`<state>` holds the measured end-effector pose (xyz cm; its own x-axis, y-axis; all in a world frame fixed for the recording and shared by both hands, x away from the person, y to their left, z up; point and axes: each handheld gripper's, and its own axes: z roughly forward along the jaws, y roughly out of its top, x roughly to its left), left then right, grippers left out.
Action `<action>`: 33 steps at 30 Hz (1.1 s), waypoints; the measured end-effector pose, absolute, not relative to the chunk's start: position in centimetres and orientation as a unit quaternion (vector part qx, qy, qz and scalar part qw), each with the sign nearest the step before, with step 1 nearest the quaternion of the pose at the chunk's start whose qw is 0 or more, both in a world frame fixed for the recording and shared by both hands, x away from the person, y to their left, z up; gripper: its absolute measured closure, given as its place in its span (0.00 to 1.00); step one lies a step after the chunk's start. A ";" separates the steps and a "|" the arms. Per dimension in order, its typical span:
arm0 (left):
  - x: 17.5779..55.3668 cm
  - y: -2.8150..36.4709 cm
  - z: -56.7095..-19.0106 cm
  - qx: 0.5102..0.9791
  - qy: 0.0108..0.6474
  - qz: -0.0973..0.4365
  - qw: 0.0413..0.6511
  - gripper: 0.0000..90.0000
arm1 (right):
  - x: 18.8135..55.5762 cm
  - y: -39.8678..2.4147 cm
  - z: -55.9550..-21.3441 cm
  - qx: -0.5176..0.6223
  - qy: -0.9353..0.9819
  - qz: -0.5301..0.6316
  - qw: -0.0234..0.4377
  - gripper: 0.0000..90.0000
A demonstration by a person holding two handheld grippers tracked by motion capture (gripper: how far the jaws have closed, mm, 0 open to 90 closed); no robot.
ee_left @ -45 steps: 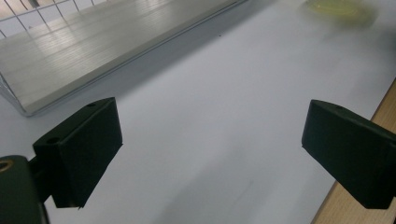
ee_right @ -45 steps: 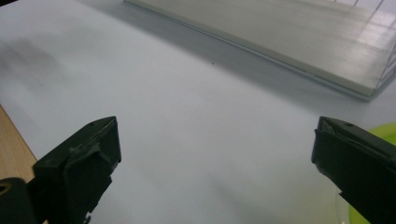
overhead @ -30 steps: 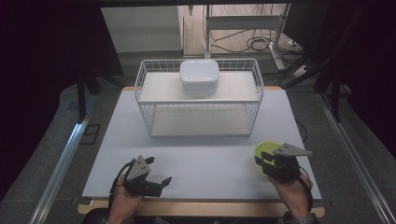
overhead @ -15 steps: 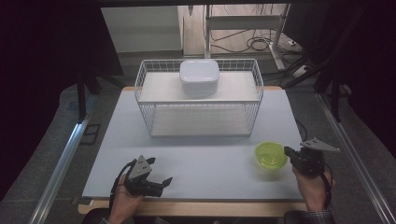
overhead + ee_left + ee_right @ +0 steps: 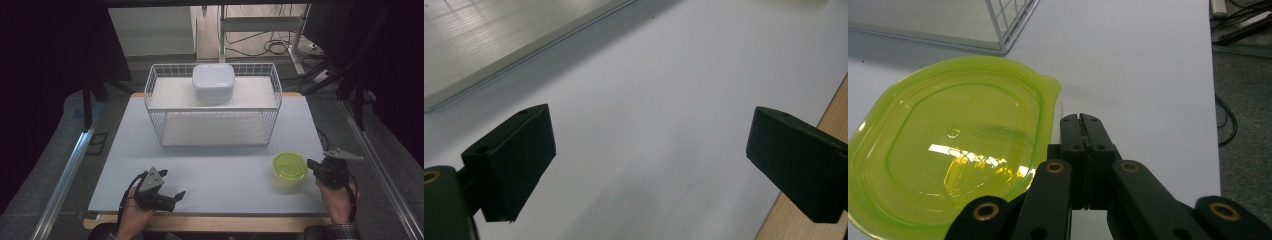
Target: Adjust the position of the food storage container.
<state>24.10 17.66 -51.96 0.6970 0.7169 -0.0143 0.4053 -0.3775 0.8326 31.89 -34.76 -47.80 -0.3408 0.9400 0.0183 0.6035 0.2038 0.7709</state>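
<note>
left tongs (image 5: 176, 195): black body, grey three-cornered plate with small holes, black cable looped by the wrist | its jaws: matte black wedge blocks, one small hole each | right tongs (image 5: 311, 163): black, grey plate on top, black cable along the forearm | linkage bars: black, brass-ringed pivots | sleeve (image 5: 341, 231): dark plaid cuff

right gripper (image 5: 314, 164): moves rightward off the translucent lime-green plastic lid (image 5: 289, 166), jaws closing empty
lid: now uncovered
</note>
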 end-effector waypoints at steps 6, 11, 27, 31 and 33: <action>24.1 17.6 -52.0 0.812 0.346 0.177 0.435 0.06 | 31.8 -34.3 -47.9 0.521 0.743 0.355 0.227 1.00; 24.1 17.6 -52.1 0.812 0.347 0.176 0.435 0.06 | 31.7 -33.5 -48.0 0.515 0.752 0.351 0.216 1.00; 24.1 17.3 -52.1 0.817 0.342 0.174 0.430 0.06 | 31.3 -30.1 -48.3 0.480 0.782 0.352 0.185 0.99; 24.1 17.2 -52.2 0.818 0.341 0.175 0.430 0.06 | 31.3 -29.1 -48.4 0.470 0.790 0.352 0.179 0.99; 24.1 17.2 -52.2 0.818 0.341 0.175 0.430 0.06 | 31.3 -28.6 -48.5 0.465 0.793 0.352 0.175 0.99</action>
